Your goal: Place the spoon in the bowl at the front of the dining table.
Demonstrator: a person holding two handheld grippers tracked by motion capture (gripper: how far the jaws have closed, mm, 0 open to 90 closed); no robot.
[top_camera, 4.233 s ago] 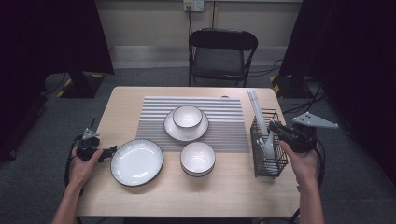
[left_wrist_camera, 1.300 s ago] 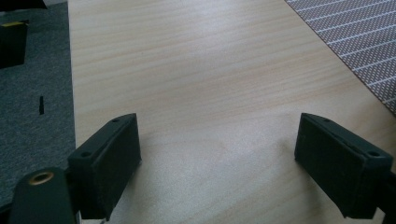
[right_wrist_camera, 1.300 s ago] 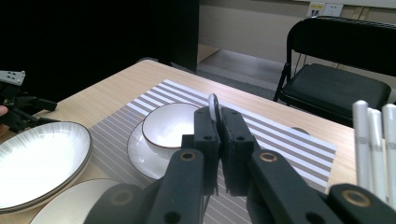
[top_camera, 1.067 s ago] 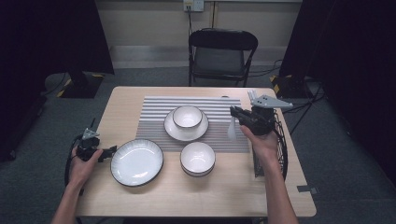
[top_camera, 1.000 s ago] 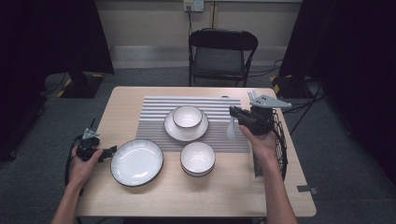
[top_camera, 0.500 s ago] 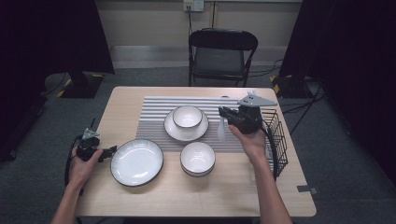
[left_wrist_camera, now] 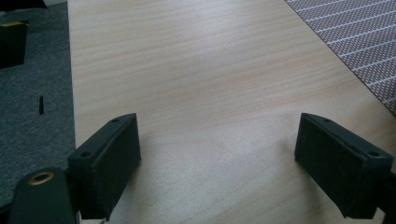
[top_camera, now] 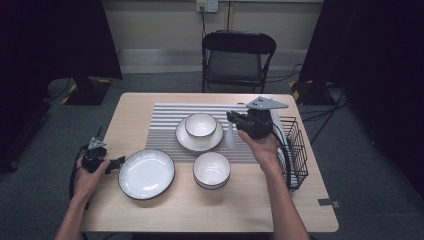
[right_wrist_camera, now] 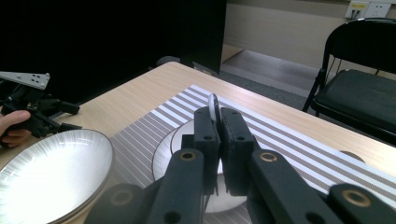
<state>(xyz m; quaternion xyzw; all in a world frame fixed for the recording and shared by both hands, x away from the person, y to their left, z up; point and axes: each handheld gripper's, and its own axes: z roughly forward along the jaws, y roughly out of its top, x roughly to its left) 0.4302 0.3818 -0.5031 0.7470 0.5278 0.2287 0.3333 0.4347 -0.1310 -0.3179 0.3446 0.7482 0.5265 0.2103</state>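
My right gripper (top_camera: 231, 120) is shut on a pale, thin utensil (top_camera: 230, 136), apparently a spoon, which hangs below the jaws over the striped placemat (top_camera: 165, 120). It is just right of a small bowl (top_camera: 201, 124) that sits on a small plate (top_camera: 186, 140). In the right gripper view the utensil's rounded end (right_wrist_camera: 213, 103) sticks up between the shut jaws of my right gripper (right_wrist_camera: 218, 117). My left gripper (top_camera: 118, 161) rests at the table's left edge beside a large white plate (top_camera: 146, 173). Its jaws stand open over bare wood in the left gripper view (left_wrist_camera: 219, 163).
A second bowl (top_camera: 212, 169) sits near the front of the mat. A black wire basket (top_camera: 296, 146) stands at the table's right edge, behind my right forearm. A black folding chair (top_camera: 239, 57) is beyond the table. The large plate (right_wrist_camera: 46, 172) is at the lower left of the right gripper view.
My right gripper has moved left from the wire basket across the mat toward the bowl on the small plate, carrying the utensil. The left gripper has stayed put.
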